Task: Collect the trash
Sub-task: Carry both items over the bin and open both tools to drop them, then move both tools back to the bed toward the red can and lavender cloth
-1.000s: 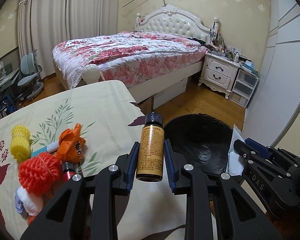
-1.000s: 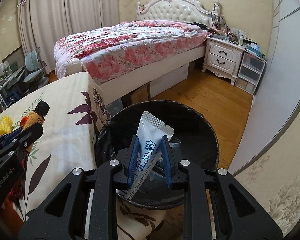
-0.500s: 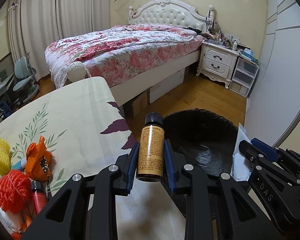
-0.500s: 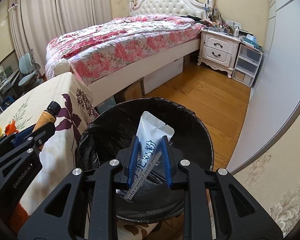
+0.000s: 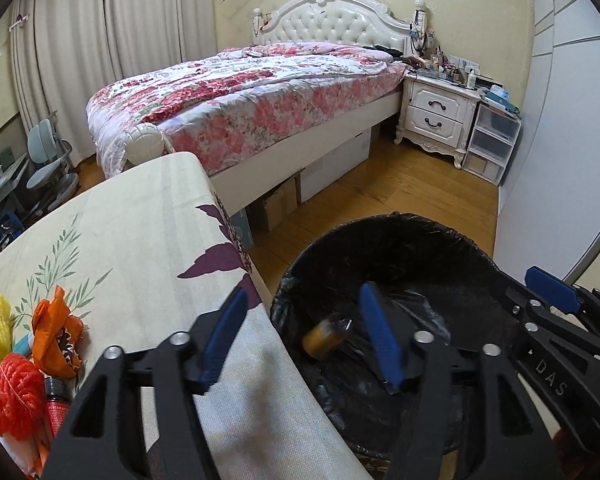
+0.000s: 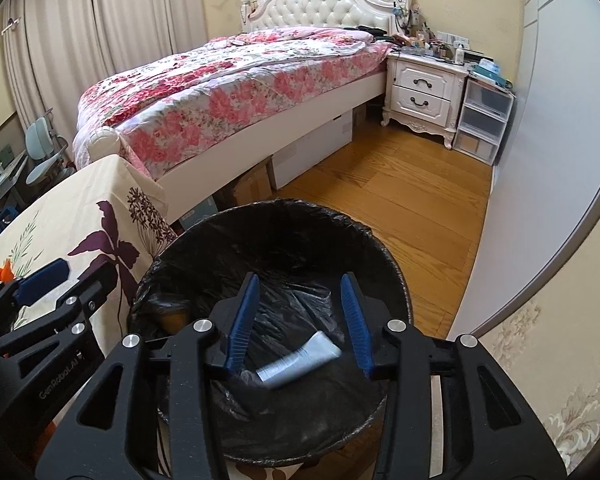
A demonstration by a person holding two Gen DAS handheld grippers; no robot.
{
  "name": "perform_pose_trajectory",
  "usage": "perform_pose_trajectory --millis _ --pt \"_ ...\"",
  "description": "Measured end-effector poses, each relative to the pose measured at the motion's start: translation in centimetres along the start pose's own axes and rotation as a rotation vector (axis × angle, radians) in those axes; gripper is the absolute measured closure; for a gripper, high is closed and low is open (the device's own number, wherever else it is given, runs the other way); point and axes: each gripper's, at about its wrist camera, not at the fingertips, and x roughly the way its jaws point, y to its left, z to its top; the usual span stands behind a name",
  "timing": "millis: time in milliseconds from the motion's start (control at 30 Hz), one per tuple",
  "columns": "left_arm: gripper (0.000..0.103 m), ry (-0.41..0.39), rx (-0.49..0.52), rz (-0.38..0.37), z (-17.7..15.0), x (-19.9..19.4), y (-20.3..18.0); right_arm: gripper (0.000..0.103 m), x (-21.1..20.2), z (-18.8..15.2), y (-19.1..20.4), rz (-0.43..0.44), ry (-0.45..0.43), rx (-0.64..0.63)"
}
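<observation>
Left tool [image 5: 300, 330] spread wide, released; blurred small amber glass bottle [image 5: 326, 336] inside black-lined round trash bin [image 5: 400, 226]. Right tool [image 6: 298, 316] spread, released; blurred white-grey sachet [image 6: 298, 362] in bin, beside the floral-cloth desk [image 5: 140, 240].

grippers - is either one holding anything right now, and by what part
Nothing is held. Left gripper and right gripper are both open over the bin; the bottle and sachet are loose inside it.
</observation>
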Motion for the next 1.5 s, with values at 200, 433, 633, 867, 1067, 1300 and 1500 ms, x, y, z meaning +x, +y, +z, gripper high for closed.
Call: perform_pose_trajectory --millis 200,433,633,867,1067,1300,1500 --pt "0.024 -0.02 -0.005 0.032 0.0 -0.8 0.3 0.052 -0.7 0.0 -0.4 -0.024 -0.015 0.01" --pt "0.021 -0.032 -0.02 0.056 -0.4 -2.9 1.4 0.045 -2.3 -0.5 0.2 -0.023 -0.035 -0.002" --pt "0.021 -0.033 -0.05 0.073 -1.3 -5.3 3.3 0.044 -3.7 -1.6 1.3 -0.006 -0.033 -0.014" --pt "0.021 -0.052 -0.084 0.092 -3.2 -8.8 5.9 0.045 -5.6 -3.3 4.0 0.04 -0.023 -0.054" --pt "0.021 -0.056 -0.122 0.142 -5.3 -11.3 9.6 0.045 -7.0 -4.2 7.8 0.106 -0.023 -0.117" --pt "0.021 -0.05 -0.182 0.22 -7.9 -13.5 14.9 0.045 -8.0 -4.9 13.2 0.195 -0.015 -0.217" --pt "0.021 -0.041 -0.244 0.298 -10.0 -14.8 19.3 0.045 -8.5 -5.8 17.8 0.27 -0.003 -0.3"
